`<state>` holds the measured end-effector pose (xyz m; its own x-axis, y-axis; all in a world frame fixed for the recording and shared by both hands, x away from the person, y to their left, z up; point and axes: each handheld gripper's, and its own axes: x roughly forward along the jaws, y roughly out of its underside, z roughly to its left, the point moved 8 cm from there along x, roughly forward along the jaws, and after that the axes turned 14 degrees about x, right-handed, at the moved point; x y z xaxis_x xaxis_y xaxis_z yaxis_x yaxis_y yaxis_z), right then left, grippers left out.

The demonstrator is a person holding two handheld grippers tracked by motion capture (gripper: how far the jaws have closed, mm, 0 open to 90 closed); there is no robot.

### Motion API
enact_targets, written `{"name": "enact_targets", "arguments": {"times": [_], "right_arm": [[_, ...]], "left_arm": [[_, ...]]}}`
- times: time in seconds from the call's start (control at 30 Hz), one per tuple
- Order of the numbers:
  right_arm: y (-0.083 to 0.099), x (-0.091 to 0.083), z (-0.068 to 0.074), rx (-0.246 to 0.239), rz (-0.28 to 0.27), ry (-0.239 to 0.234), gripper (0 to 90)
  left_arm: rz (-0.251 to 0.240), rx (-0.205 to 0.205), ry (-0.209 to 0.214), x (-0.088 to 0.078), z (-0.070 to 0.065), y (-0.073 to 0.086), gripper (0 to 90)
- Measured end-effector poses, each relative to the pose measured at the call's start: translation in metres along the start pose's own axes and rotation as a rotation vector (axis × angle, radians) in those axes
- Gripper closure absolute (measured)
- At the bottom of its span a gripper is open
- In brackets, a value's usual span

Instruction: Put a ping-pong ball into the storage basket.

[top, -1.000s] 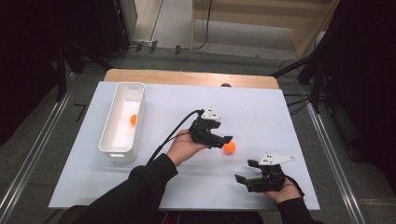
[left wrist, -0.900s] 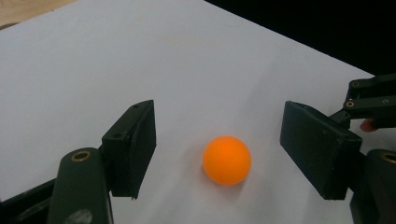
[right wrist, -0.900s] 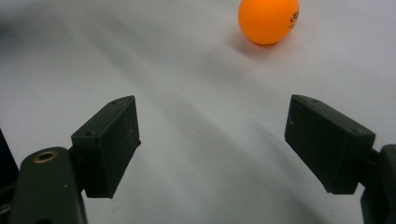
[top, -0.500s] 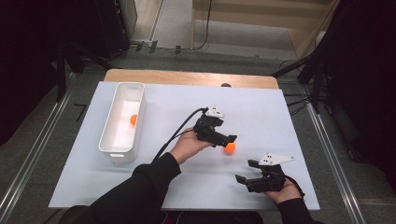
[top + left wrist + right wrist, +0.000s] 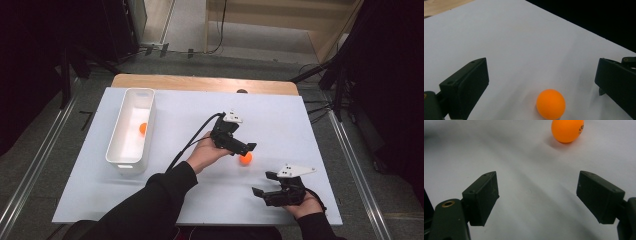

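Orange ping-pong ball (image 5: 550, 103) loose on white table sheet (image 5: 280, 120), between just-opened jaws of left gripper (image 5: 243, 151), untouched.
Dark print on ball cut off, unreadable; right gripper (image 5: 264, 184) open, empty, near front edge.

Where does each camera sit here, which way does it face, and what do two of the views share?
High view: above the person's side, looking forward and down on the white table; forearms, left gripper, right gripper, white plastic bin.
Left gripper view: on the left gripper, looking along its open jaws at the small orange ball, untouched between them.
Right gripper view: on the right gripper, jaws open over the tabletop.
Shared: that ball lies ahead of both grippers.
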<state>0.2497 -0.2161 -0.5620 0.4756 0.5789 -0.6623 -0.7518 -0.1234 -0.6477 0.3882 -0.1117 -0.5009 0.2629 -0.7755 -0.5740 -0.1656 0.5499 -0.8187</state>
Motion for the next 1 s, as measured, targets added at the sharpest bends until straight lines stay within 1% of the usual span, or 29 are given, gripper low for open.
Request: {"name": "enact_targets", "arguments": {"times": [0.13,0.2,0.27,0.3,0.4,0.43,0.47,0.5,0.57,0.8,0.83,0.9,0.97,1.0], "right_arm": [[0.000,0.000,0.000,0.005,0.000,-0.001,16.4],[0.000,0.000,0.000,0.002,0.000,0.000,16.4],[0.000,0.000,0.000,0.002,0.002,-0.001,16.4],[0.000,0.000,0.000,0.003,0.002,-0.001,16.4],[0.000,0.000,0.000,0.006,0.001,0.000,16.4],[0.000,0.000,0.000,0.007,0.000,0.000,16.4],[0.000,-0.001,0.000,0.005,0.001,0.000,16.4],[0.000,-0.001,0.000,0.005,0.001,-0.001,16.4],[0.000,0.000,0.000,0.000,-0.001,-0.002,16.4],[0.000,0.000,0.000,0.002,-0.003,-0.001,16.4],[0.000,-0.001,0.000,0.001,-0.003,-0.001,16.4],[0.000,0.000,0.000,0.002,-0.002,-0.001,16.4],[0.001,0.000,0.000,0.003,0.002,-0.001,16.4],[0.001,0.000,0.000,0.002,0.002,0.000,16.4]], "left_arm": [[0.018,0.004,0.001,0.003,-0.001,0.003,0.0],[0.016,0.005,-0.005,0.004,-0.001,0.003,0.0],[0.024,0.013,-0.008,0.004,0.000,0.004,0.0],[0.024,0.008,-0.013,0.006,-0.001,0.005,0.0],[0.020,-0.001,-0.009,0.008,-0.001,0.005,0.0],[0.014,-0.007,0.003,0.008,-0.002,0.005,0.0],[0.012,-0.008,0.003,0.009,-0.002,0.005,0.0],[0.016,-0.005,-0.009,0.009,-0.002,0.005,0.0],[0.018,0.000,-0.016,0.011,-0.002,0.006,0.0],[0.042,0.006,-0.007,0.016,-0.005,0.011,0.0],[0.043,0.013,-0.006,0.017,-0.006,0.012,0.0],[0.040,0.011,-0.002,0.017,-0.007,0.012,0.0],[0.024,0.008,-0.004,0.018,-0.008,0.013,0.0],[0.028,0.004,0.000,0.019,-0.008,0.015,0.0]]}}
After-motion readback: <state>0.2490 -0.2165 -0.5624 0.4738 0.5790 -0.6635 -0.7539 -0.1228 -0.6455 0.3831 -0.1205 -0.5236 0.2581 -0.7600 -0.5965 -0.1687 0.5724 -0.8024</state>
